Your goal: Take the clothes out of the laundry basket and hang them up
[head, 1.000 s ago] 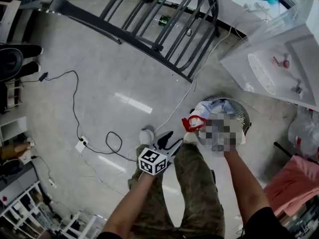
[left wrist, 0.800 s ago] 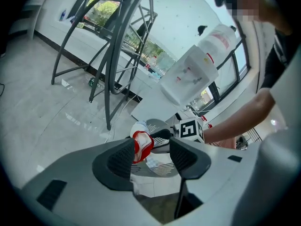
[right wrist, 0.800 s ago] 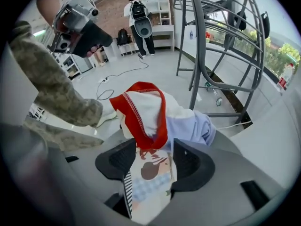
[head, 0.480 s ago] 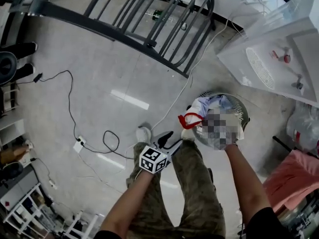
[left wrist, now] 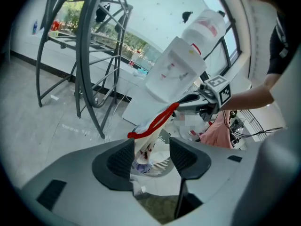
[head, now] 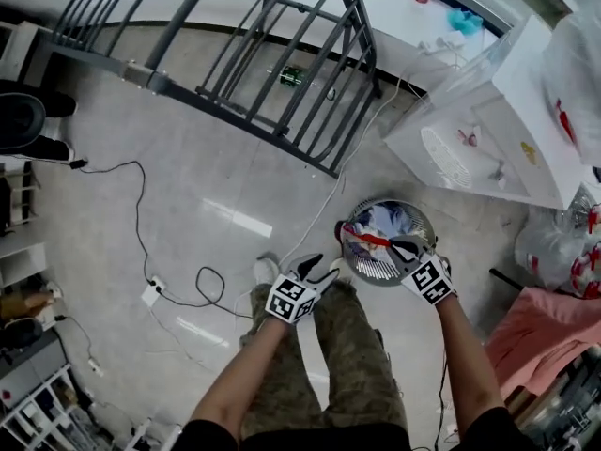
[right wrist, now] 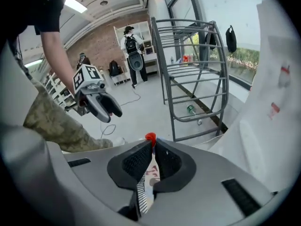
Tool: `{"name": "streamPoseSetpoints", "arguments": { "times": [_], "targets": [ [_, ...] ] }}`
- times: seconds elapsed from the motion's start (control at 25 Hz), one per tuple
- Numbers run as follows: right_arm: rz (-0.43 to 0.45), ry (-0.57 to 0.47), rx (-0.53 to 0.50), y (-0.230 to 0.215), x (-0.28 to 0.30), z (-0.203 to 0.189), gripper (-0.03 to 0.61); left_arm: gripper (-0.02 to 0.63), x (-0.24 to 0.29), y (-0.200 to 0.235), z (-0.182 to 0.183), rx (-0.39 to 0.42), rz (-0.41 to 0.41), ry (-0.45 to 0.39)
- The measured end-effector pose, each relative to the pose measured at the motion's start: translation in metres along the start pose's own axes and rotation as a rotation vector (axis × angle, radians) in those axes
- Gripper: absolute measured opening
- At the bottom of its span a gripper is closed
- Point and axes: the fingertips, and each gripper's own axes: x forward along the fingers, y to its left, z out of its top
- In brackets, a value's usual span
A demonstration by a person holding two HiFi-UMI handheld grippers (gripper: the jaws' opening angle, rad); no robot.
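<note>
A round white laundry basket (head: pixel 368 267) stands on the floor with clothes in it. My right gripper (head: pixel 402 248) is above the basket. Its jaws have just been closing and are shut on a white garment with red trim (head: pixel 368 239). In the right gripper view the red trim (right wrist: pixel 150 138) pokes out past the pads and printed fabric hangs below. My left gripper (head: pixel 321 265) is open, just left of the basket. In the left gripper view the garment (left wrist: pixel 153 126) hangs just beyond the open jaws, stretching up to the right gripper (left wrist: pixel 193 100).
A grey metal drying rack (head: pixel 272 64) stands beyond the basket. A white cabinet (head: pixel 488 130) is to the right, a pink cloth (head: pixel 549 332) lower right. Cables (head: pixel 141 214) trail on the floor at left. My legs in camouflage trousers (head: pixel 357 365) are below the grippers.
The right gripper has come up out of the basket, pulling the red-trimmed garment up with it. The left gripper has risen a little towards the garment.
</note>
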Motion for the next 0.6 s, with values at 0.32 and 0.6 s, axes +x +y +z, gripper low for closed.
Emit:
{"name": "streamPoseSetpoints", "arguments": {
  "times": [0.32, 0.6],
  "targets": [
    [-0.18, -0.101, -0.097, 0.008, -0.145, 0.1, 0.015, 0.215, -0.038, -0.053, 0.085, 0.061, -0.066, -0.034],
    [-0.29, -0.252, -0.066, 0.032, -0.273, 0.195, 0.014, 0.215, -0.077, -0.106, 0.165, 0.265, -0.141, -0.04]
  ]
}}
